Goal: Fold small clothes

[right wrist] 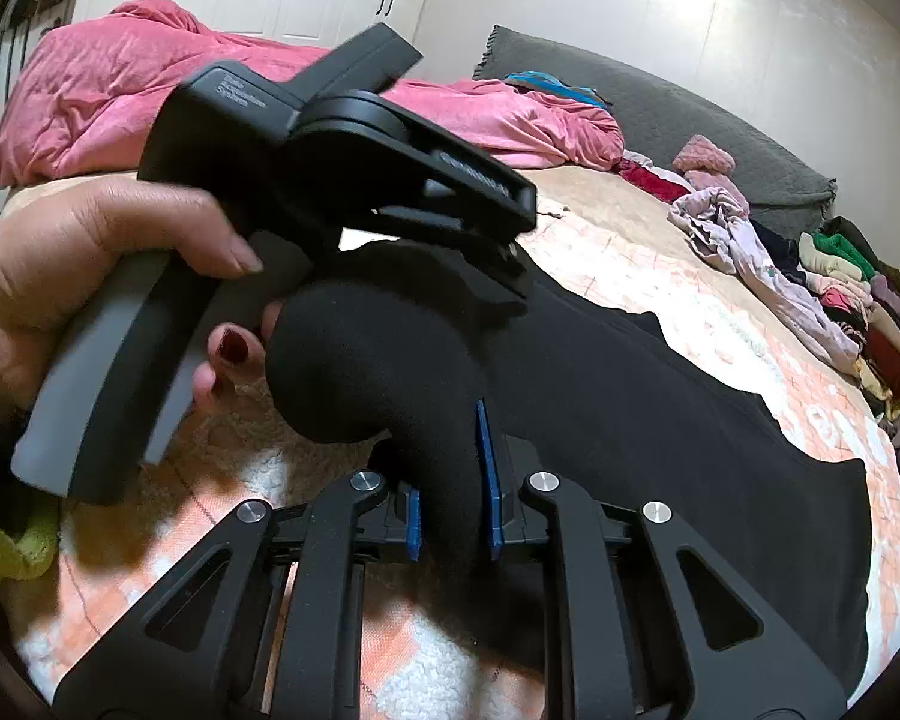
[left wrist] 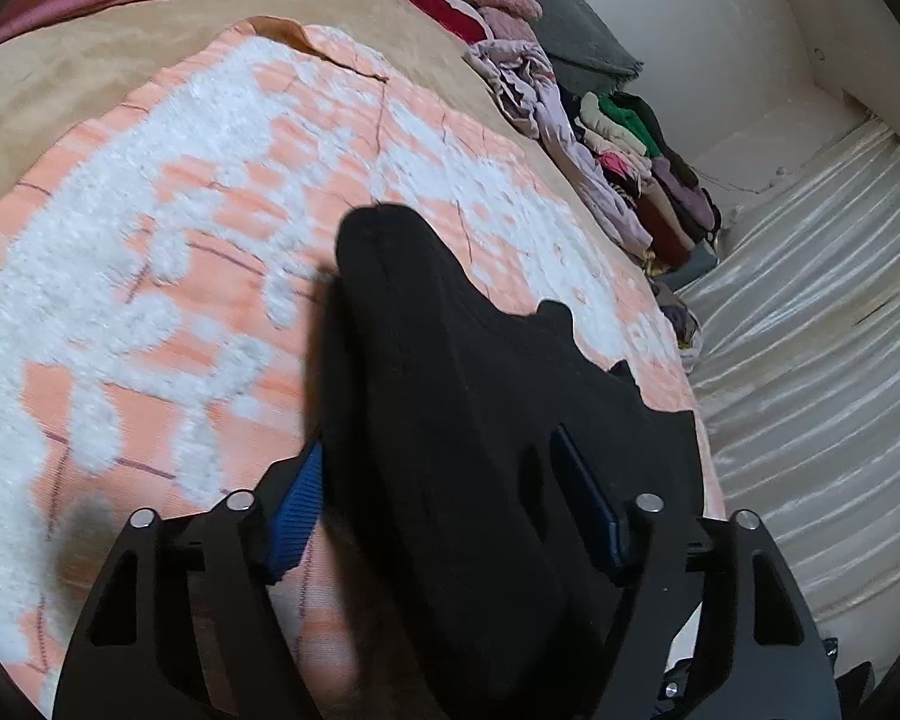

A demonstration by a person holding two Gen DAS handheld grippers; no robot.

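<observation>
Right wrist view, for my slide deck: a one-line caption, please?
Right tongs clamp a black garment over a peach-and-white blanket.

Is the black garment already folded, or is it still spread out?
Not folded. The black garment mostly lies spread on the blanket; one bunched end is pinched in the right hand-held gripper.

2 wrist views, close, angled down; both share black garment (left wrist: pixel 450 396).

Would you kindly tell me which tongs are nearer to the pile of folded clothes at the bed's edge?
Neither clearly: both tongs are at the black garment, far from the pile. The right tongs pinch its bunched end; the left tongs straddle it.
</observation>
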